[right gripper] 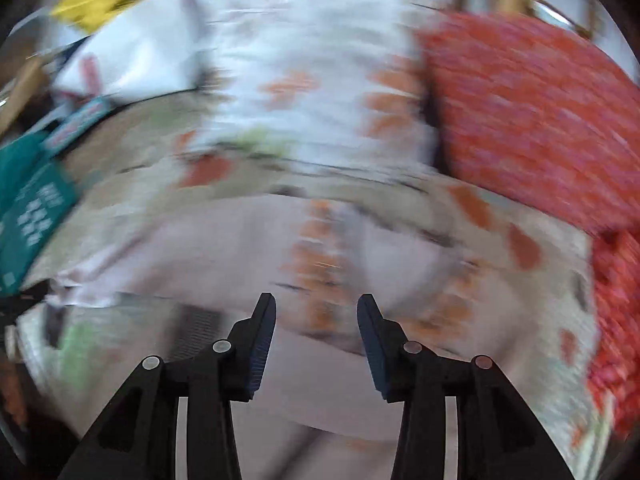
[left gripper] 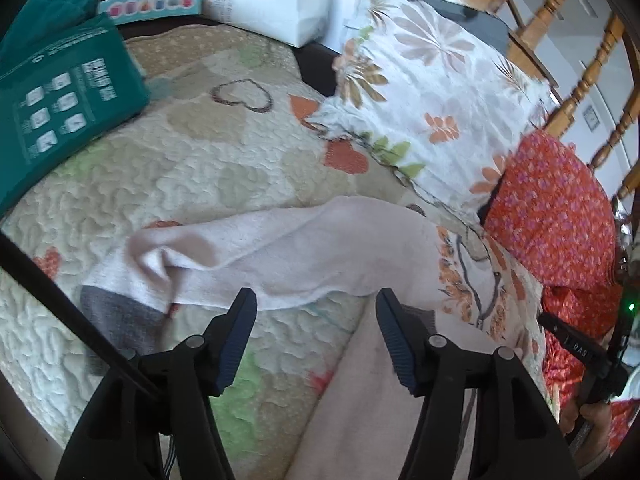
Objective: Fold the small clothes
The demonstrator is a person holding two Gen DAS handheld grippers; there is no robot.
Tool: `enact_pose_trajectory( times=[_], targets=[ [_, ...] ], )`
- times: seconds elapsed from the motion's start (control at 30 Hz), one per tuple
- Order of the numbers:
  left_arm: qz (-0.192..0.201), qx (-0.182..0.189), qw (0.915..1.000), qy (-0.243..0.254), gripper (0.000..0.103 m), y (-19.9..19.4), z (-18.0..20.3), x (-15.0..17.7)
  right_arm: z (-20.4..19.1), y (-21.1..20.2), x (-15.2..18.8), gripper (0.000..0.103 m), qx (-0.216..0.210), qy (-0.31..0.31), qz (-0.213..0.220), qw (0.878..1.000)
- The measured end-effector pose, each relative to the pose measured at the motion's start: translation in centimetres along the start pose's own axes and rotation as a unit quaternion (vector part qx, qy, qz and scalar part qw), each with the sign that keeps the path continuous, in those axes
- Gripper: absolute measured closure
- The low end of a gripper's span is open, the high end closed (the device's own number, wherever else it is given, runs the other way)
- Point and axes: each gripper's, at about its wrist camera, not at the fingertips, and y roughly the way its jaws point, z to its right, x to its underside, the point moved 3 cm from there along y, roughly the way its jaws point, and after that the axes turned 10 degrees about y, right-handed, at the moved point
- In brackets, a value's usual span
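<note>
Hovering with both the left hand-held gripper [left gripper: 316, 300] and right hand-held gripper [right gripper: 316, 306] released, grasping nothing; risking snagging the quilt [left gripper: 208, 152] beneath the sock [left gripper: 256, 256] at lower centre.

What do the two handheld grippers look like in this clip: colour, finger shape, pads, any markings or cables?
Both are black plastic. The left gripper and right gripper each have two tapered fingers with dark blue ribbed pads and round silver pivot pins. Thin wires run beside the left one's base. In the left view, the other device shows white lettering and a green light.
</note>
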Motion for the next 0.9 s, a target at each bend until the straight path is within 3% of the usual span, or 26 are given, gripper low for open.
enact_pose_trajectory(
  times=[0.17, 0.33, 0.5, 0.63, 0.8, 0.9],
  targets=[
    [-0.042, 0.011, 0.998, 0.045, 0.04, 3.4, 4.0, 1.2, 10.6, -0.7, 2.6, 0.057, 0.044, 0.081, -0.018, 0.996],
    [-0.088, 0.018, 0.9933, 0.073, 0.04, 6.9, 7.8, 3.2, 16.1, -0.3, 5.2, 0.057, -0.014, 0.174, -0.037, 0.984],
    [-0.102, 0.022, 0.9888, 0.107, 0.04, 8.0, 10.2, 4.1, 15.0, 3.3, 6.1, 0.057, -0.124, 0.229, -0.086, 0.962],
    [-0.088, 0.007, 0.9882, 0.125, 0.04, 7.9, 10.4, 3.2, 12.5, 7.5, 4.7, 0.058, -0.153, 0.22, -0.107, 0.958],
    [-0.082, 0.0, 0.9913, 0.102, 0.04, 7.9, 8.7, 1.6, 10.6, 12.6, 0.4, 0.057, -0.228, 0.267, -0.105, 0.93],
    [-0.081, -0.006, 0.9926, 0.09, 0.04, 7.9, 7.6, 0.9, 9.2, 15.8, -1.7, 0.057, -0.229, 0.28, -0.106, 0.926]
  ],
)
